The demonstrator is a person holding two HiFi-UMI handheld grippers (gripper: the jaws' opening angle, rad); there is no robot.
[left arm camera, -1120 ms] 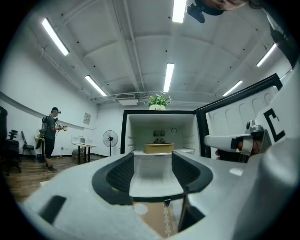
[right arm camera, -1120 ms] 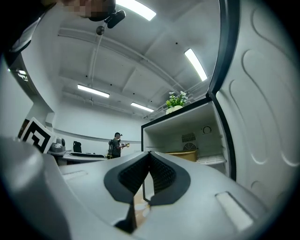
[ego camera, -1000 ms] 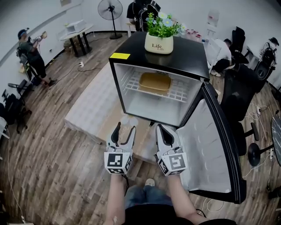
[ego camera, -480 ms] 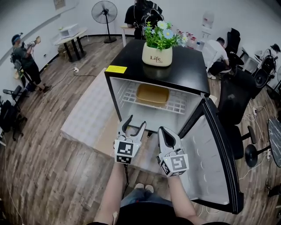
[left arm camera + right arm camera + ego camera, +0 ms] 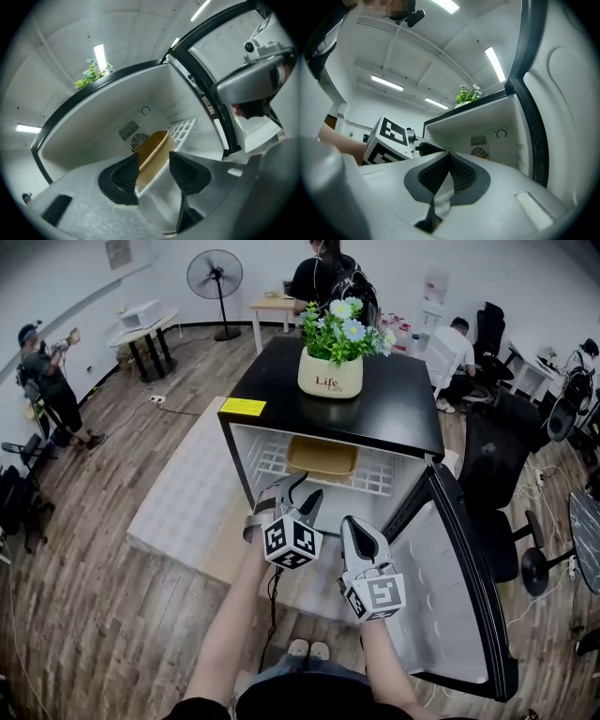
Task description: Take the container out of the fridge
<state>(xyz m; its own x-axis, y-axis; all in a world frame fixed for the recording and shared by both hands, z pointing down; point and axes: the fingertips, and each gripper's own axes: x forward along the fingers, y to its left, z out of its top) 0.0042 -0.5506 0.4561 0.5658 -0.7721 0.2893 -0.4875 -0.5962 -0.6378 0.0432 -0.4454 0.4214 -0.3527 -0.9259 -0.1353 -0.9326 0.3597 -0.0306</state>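
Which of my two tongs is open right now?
The left tongs, aimed into the fridge: jaws apart, just closing slightly, with the tan container framed between them but ungripped. The right tongs have jaws pressed together, empty.

The left gripper (image 5: 296,491) now sits higher in the frame, up at the mouth of the open fridge (image 5: 403,413) instead of low at centre. It has rolled, so its marker cube (image 5: 292,542) shows corner-up. Its jaws have just been closing a little, and the container (image 5: 322,457) lines up between them, untouched.
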